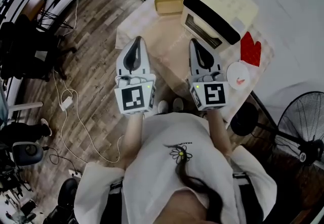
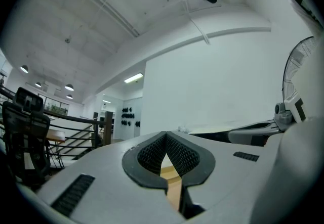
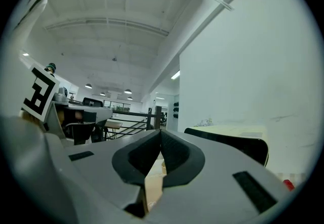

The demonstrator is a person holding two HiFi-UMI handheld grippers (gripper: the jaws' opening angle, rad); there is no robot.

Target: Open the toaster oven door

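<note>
A cream toaster oven (image 1: 220, 11) with a dark glass door stands on the far part of a small table (image 1: 167, 46); its door looks closed. My left gripper (image 1: 137, 41) is shut and empty, held over the table's left edge, well left of the oven. My right gripper (image 1: 194, 42) is shut and empty, its tip just short of the oven's front lower corner. In the right gripper view the oven (image 3: 238, 139) shows to the right beyond the closed jaws (image 3: 161, 134). The left gripper view shows its closed jaws (image 2: 166, 137) and a strip of table.
A yellow tray (image 1: 168, 4) lies left of the oven. A red mitt (image 1: 250, 48) and a white plate (image 1: 238, 74) sit at the table's right. A standing fan (image 1: 304, 122) is at right, cables and a chair (image 1: 30, 51) on the wooden floor at left.
</note>
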